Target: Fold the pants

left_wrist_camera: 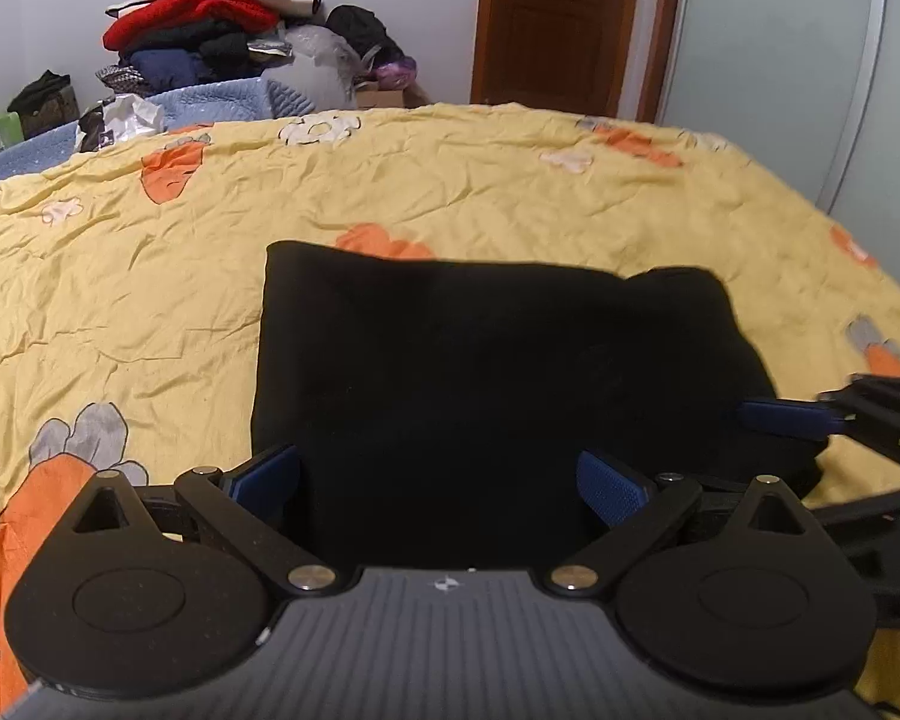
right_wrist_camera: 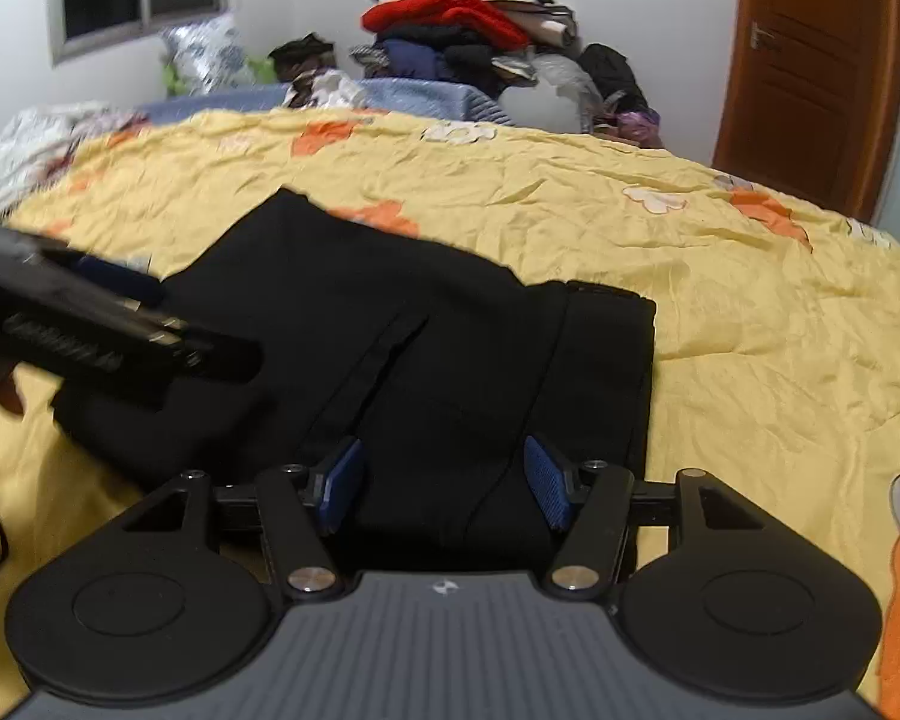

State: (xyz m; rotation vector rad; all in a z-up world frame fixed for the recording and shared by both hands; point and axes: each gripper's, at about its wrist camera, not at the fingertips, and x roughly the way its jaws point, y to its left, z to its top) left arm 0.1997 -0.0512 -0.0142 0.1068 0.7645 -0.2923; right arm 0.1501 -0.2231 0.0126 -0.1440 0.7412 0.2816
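Already folded, black pants (left_wrist_camera: 480,372) lie on the bed (left_wrist_camera: 510,180); both claws, left (left_wrist_camera: 444,483) and right (right_wrist_camera: 444,483), gape empty above, where a snag could undo loose layers.

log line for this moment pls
task: fold pants | pants: folded, on bed | left gripper: open | right gripper: open

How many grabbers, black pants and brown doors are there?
Grabbers: 2, left gripper and right gripper, both open
Black pants: 1, folded on the yellow bedspread
Brown door: 1
Total: 4
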